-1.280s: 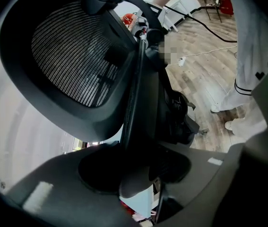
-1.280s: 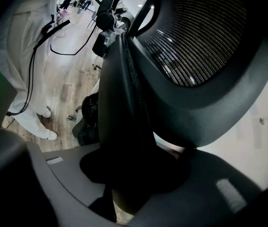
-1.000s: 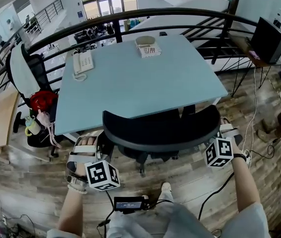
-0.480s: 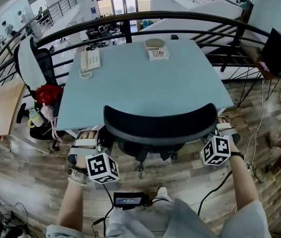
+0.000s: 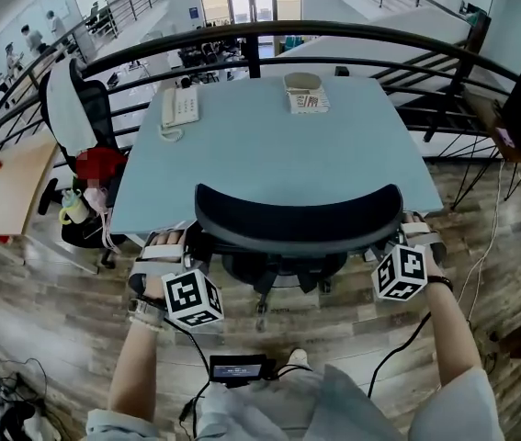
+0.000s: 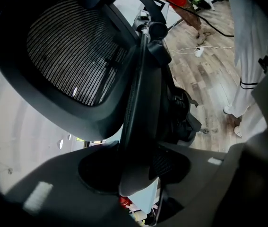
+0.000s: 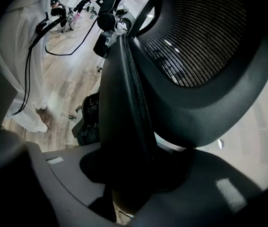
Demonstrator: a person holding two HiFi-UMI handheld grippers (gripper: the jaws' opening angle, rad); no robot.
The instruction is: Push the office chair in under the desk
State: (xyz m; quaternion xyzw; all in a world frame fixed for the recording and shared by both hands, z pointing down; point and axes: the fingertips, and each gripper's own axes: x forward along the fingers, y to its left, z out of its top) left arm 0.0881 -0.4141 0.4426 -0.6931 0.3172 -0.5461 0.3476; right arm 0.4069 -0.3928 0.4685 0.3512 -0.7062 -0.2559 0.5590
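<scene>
Head view: the office chair [image 5: 297, 220] stands at the near edge of the light blue tabletop [image 5: 269, 154]. Its curved black backrest spans the space between the two sets of jaws, and its seat is largely hidden beneath the tabletop. The left gripper [image 5: 189, 244] sits at the left end of the backrest and the right gripper [image 5: 403, 231] at the right end, each with its marker cube turned toward the person. Left gripper view: the jaws of the left gripper [image 6: 138, 174] are clamped on the side edge of the backrest, which rises from between them and fills the gap. The mesh panel [image 6: 72, 56] lies to the left of the jaws. Dark chair hardware [image 6: 178, 122] lies to their right, above the wood floor [image 6: 209, 65]. Right gripper view: the jaws of the right gripper [image 7: 141, 174] are clamped on the opposite side edge in the same manner, with the mesh to the right of the jaws and the floor to their left. Well beyond the jaws, on the far part of the tabletop, a white telephone [image 5: 179, 108] lies ahead of the left gripper. A small round container [image 5: 302, 82] lies nearer the right gripper's side. A black railing [image 5: 242, 37] runs past the far edge of the tabletop. Outboard of the left gripper stands a second chair [image 5: 72, 108], with a red bag [image 5: 102, 163] on it.
</scene>
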